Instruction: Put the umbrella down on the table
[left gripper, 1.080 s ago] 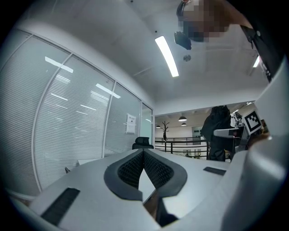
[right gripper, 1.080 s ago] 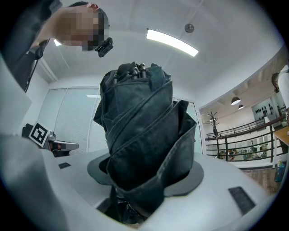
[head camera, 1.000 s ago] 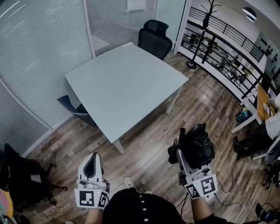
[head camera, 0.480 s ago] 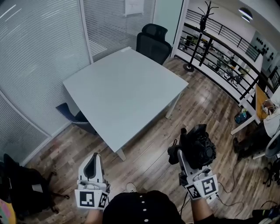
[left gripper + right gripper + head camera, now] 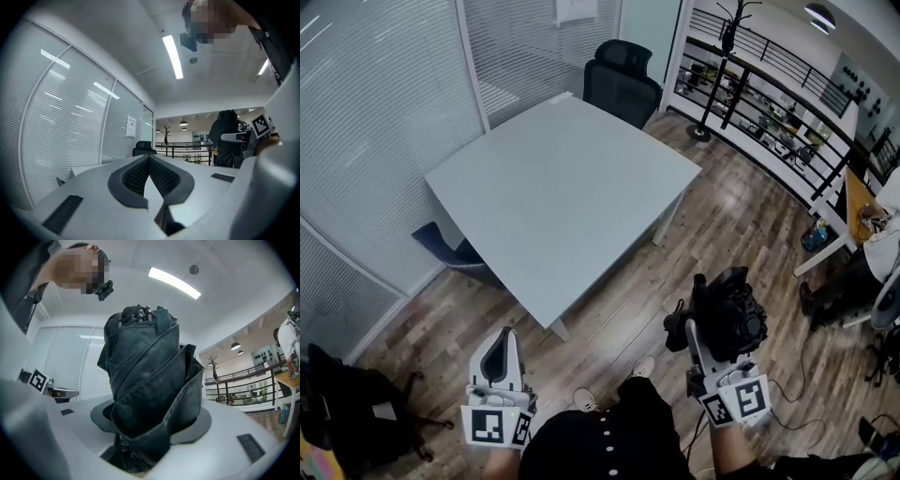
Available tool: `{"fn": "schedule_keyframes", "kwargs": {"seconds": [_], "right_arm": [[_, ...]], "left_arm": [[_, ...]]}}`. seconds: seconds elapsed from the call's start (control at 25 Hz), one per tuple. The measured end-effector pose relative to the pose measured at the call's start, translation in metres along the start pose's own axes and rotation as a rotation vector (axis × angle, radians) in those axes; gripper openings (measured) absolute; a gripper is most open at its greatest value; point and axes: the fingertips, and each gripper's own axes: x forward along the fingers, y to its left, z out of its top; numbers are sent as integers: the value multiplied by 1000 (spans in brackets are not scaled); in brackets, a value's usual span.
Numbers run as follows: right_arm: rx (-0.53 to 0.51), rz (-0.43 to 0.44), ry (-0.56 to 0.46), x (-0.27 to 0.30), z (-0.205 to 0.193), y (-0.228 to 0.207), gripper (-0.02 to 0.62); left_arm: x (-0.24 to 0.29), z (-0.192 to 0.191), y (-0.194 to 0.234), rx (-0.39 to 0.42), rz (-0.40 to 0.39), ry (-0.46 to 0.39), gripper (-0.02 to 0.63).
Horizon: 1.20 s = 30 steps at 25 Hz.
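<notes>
**Right gripper** [image 5: 711,317]: its fingers [image 5: 213,425] are clenched on a folded black umbrella [image 5: 736,314]. In the right gripper view the umbrella [image 5: 147,376] stands up from between the two fingers. Its bunched cloth bulges over both pads, and the rib tips show at the top of the bundle.

**Location of the umbrella:** it is held in the air over the wooden floor [image 5: 722,216], in front of the person and to their right. It is well apart from the counter [image 5: 562,178], and no part of it touches the counter.

**Left gripper** [image 5: 497,349]: in the left gripper view, the fingers [image 5: 131,176] are clenched against each other. The ribbed dark pads meet along a single line with nothing between them. The head view shows this gripper over the floor, near the counter's closest corner but not touching it.

**Counter:** pale grey and square, on white legs, with one corner turned towards the person.

**Surroundings:**
- A black office chair [image 5: 622,80] stands at the counter's far corner.
- A blue chair [image 5: 450,253] is tucked under the counter's left edge.
- A glass wall with blinds [image 5: 375,103] runs behind and to the left.
- A black coat stand [image 5: 712,66] and a black railing [image 5: 787,94] lie to the right.
</notes>
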Motion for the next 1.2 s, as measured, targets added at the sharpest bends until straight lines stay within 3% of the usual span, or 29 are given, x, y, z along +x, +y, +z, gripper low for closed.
{"fn": "schedule_keyframes", "kwargs": {"seconds": [0.88,1.2], "right_arm": [[-32,-59,-24,25,-3,-82,272],[-47,-84,-18,43,17,-131,272]], "left_arm": [[97,-11,-44,-7,-73,-30,15],[152,3,-74,-15,-103,-29,15]]}}
